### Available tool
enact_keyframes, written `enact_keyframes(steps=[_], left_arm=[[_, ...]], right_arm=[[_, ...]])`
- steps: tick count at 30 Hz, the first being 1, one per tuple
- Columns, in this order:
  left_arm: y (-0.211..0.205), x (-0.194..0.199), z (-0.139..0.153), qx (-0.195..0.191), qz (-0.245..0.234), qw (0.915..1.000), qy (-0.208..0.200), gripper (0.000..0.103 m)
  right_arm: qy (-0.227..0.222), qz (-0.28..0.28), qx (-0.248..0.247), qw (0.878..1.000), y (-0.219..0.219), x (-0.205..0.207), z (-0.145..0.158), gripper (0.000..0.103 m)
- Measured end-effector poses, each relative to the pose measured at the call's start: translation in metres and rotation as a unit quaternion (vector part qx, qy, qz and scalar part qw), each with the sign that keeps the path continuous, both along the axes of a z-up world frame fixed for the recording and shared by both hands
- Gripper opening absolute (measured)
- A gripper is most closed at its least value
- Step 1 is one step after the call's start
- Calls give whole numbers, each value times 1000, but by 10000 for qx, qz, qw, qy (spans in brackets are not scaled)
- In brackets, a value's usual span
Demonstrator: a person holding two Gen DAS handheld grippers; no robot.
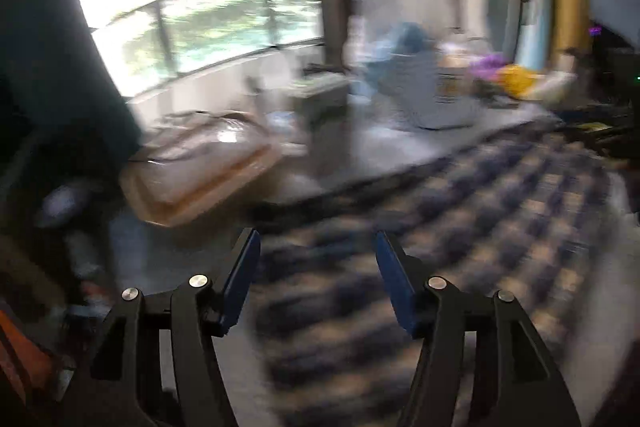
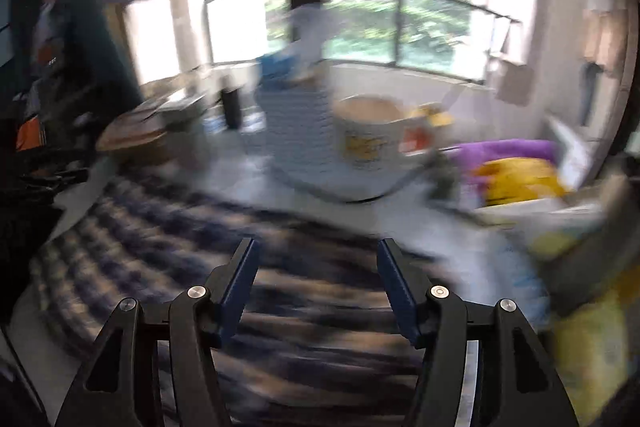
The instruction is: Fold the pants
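Motion blur smears the checked pants (image 1: 460, 227) throughout.

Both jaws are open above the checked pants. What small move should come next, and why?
Probably lower both grippers to a fresh edge of the pants and close. The left gripper and right gripper stand open with nothing held, cloth spread below.

The pants (image 1: 460, 227) lie spread on the table (image 1: 360, 147), under and ahead of both grippers. Beyond them, in the right wrist view, a basket (image 2: 296, 131) stands near the middle, with a mug (image 2: 372, 135) just right of it and a pile of cloths (image 2: 516, 171) farther right. Left of the basket stands what seems a bottle (image 2: 231, 107); blur makes this uncertain. Behind everything runs a window (image 2: 400, 27). In the left wrist view, a tray (image 1: 200, 171) lies left of the pants.
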State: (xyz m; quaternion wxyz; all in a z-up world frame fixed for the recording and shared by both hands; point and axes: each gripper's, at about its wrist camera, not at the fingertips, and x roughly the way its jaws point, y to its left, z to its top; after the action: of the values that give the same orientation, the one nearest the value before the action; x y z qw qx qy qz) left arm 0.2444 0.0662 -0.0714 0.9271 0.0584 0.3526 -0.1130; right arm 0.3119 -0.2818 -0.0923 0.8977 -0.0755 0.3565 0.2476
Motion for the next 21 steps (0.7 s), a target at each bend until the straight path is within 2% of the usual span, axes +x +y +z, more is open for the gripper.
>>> enact_keyframes(steps=[1, 3, 8, 10, 12, 14, 16, 19, 21], left_arm=[[-6, 0, -8, -144, -198, 9996, 141, 60], [-12, 7, -21, -140, -322, 9988, 332, 60], [-7, 46, -49, -145, -145, 9966, 797, 60], [1, 61, -53, -186, 69, 9941, 1066, 60], [10, 70, -58, -135, 261, 9926, 1174, 60], [24, 71, -64, -19, 618, 9909, 1196, 60], [31, 62, -65, -138, 603, 9915, 1141, 60], [35, 51, -66, 308, 851, 9904, 1048, 62], [46, 44, -66, 273, 1024, 9887, 1061, 62]], right_arm=[[89, 67, -33, 9999, 10, 1, -7, 63], [385, 154, -77, 9991, 32, 3, -23, 63], [1001, 122, -174, 9948, 67, 8, -59, 64], [1235, 52, -266, 9920, 74, 13, -75, 69], [1226, 94, -214, 9922, 78, 10, -77, 79], [1261, 130, -258, 9916, 80, 9, -78, 79], [1273, 147, -327, 9912, 79, 6, -78, 79], [1189, 89, -550, 9913, 69, -6, -76, 79], [1105, -71, -656, 9917, 54, -15, -75, 79]])
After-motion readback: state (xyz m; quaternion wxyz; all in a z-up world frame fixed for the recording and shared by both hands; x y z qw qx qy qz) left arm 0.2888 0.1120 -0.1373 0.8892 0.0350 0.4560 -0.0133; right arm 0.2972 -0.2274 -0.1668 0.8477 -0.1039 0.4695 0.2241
